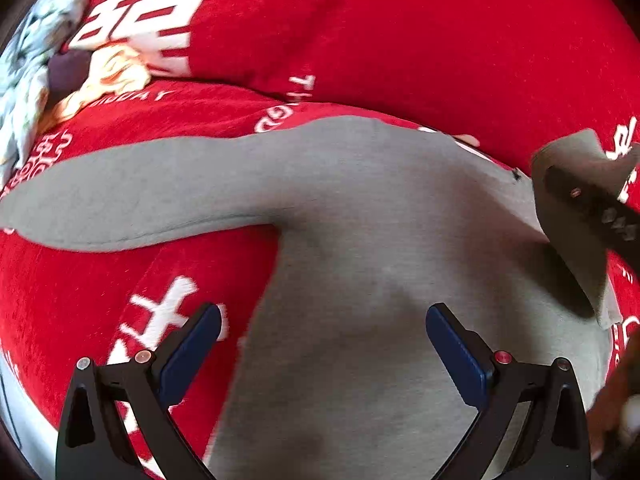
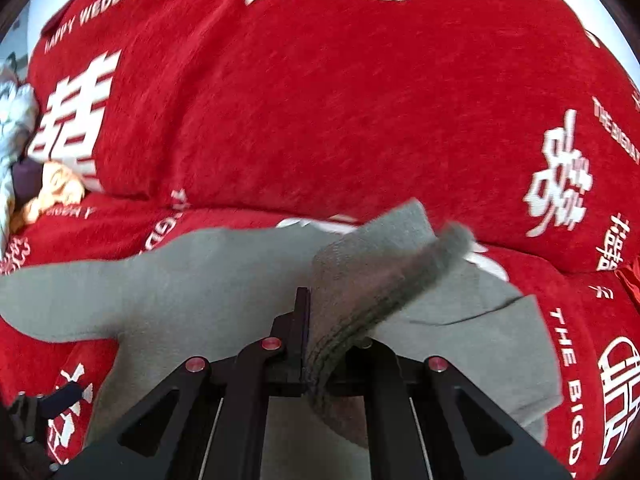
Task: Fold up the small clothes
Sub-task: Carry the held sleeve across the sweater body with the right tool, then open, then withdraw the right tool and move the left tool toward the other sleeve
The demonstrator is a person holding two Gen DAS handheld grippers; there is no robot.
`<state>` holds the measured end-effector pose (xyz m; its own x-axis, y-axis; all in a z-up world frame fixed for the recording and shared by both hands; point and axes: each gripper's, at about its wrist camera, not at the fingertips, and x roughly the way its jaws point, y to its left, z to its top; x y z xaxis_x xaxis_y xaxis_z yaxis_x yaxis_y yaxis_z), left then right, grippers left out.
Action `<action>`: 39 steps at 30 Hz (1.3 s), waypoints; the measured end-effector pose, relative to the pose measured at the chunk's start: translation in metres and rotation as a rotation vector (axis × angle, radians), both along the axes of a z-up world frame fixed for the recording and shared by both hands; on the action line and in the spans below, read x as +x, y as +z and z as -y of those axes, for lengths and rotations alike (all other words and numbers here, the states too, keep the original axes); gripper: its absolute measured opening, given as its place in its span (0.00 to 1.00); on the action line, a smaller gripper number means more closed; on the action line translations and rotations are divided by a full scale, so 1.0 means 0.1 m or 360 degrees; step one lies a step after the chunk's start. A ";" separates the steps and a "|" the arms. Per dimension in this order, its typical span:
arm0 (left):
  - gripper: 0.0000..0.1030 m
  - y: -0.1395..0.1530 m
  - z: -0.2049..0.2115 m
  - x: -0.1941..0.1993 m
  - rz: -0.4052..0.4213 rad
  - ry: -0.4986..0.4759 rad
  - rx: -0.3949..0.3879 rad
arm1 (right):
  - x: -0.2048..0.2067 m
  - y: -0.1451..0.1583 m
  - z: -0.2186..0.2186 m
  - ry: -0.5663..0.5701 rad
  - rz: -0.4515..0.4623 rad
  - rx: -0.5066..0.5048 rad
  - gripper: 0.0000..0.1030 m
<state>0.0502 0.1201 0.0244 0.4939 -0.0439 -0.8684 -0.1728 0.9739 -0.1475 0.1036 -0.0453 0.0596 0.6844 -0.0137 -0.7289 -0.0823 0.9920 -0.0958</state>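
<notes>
A small grey long-sleeved top [image 1: 360, 240] lies flat on a red sofa cover, one sleeve [image 1: 120, 200] stretched out to the left. My left gripper [image 1: 324, 332] is open and empty, hovering over the top's lower body. My right gripper [image 2: 316, 320] is shut on the other grey sleeve [image 2: 372, 276] and holds it lifted and folded over the top's body [image 2: 200, 288]. In the left wrist view the right gripper [image 1: 588, 204] shows at the right edge with the raised sleeve draped on it.
The red sofa cover [image 2: 320, 100] with white lettering covers seat and backrest. A pile of other clothes [image 1: 36, 64], pale floral, dark purple and orange, lies at the far left of the seat.
</notes>
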 end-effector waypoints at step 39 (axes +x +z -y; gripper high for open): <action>1.00 -0.14 1.11 0.46 -0.0051 -0.0256 0.0169 | -0.05 -0.70 1.70 -0.0123 -0.0256 0.0116 0.86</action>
<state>0.0961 0.0088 0.0105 0.4598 -0.0273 -0.8876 -0.0167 0.9991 -0.0394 0.0991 -0.2151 -0.0100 0.5580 -0.0047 -0.8298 -0.0141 0.9998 -0.0152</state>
